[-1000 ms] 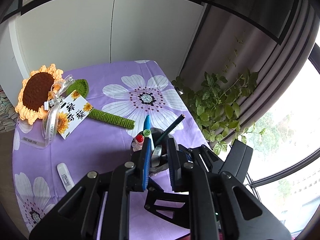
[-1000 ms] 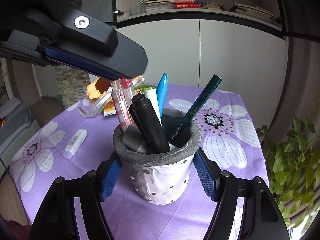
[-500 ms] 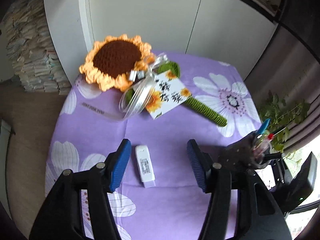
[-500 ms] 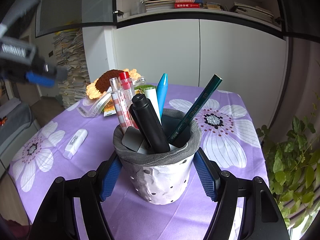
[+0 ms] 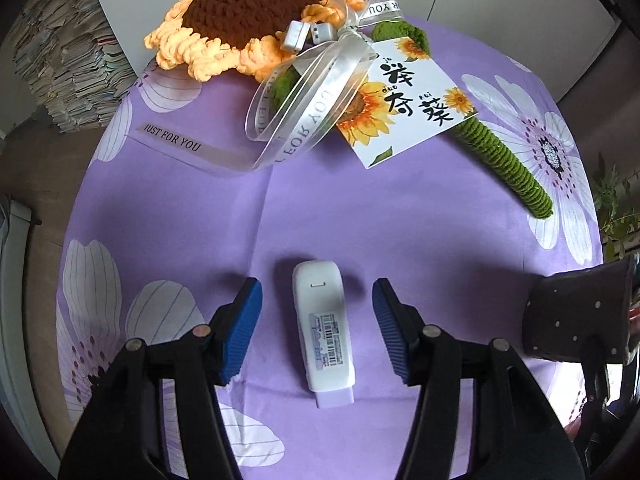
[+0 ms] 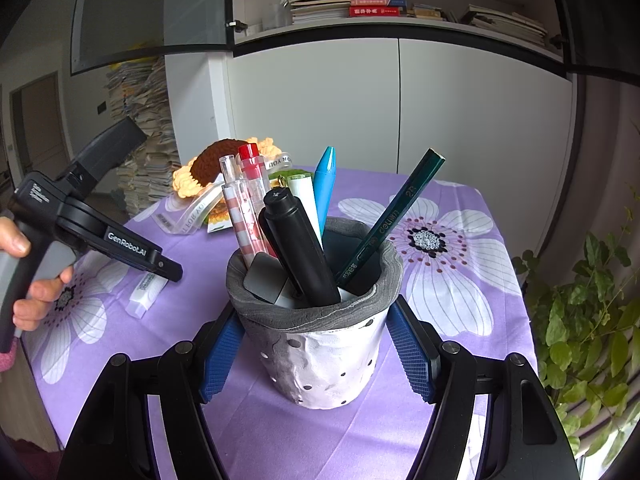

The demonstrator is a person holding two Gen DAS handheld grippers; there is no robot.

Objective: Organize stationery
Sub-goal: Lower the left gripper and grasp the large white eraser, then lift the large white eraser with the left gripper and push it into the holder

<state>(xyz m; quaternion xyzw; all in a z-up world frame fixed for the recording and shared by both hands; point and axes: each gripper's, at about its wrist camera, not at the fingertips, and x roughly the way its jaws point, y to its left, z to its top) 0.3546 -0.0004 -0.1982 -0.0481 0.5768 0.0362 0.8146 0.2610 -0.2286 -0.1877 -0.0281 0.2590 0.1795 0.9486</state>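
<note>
Stationery is split between two spots on the purple flowered tablecloth [image 5: 360, 220]. My right tongs [image 6: 318, 354] are clamped on the grey-and-white pen holder [image 6: 320, 356], low in the middle of the right wrist view, with a blue pad pressed against each side of it. The holder stands upright and already carries a black marker [image 6: 300, 248], a dark green pencil [image 6: 394, 216] leaning to the upper right, a blue crayon [image 6: 325, 188], a white-bodied pen [image 6: 306, 200] and two clear pens with red and checked barrels [image 6: 246, 200].

My left tongs [image 5: 318, 330] point steeply down at the cloth, lower centre of the left wrist view. Their jaws stand apart and are closing, with the white correction tape [image 5: 324, 332] lying flat between them; neither pad touches it, and purple cloth shows on both sides. The tape lies lengthwise along my line of sight, its barcode label facing up. In the right wrist view the same tape [image 6: 146, 288] shows at middle left, just under the tip of the left tongs, with my hand [image 6: 28, 280] on the grip at the left edge.

Across the top of the left wrist view lies a crocheted sunflower [image 5: 248, 16] with its green stem [image 5: 504, 160] running to the right, a white ribbon [image 5: 304, 108] and a sunflower card [image 5: 404, 100]. The pen holder [image 5: 576, 316] sits at that frame's right edge, well apart from the tape.
</note>
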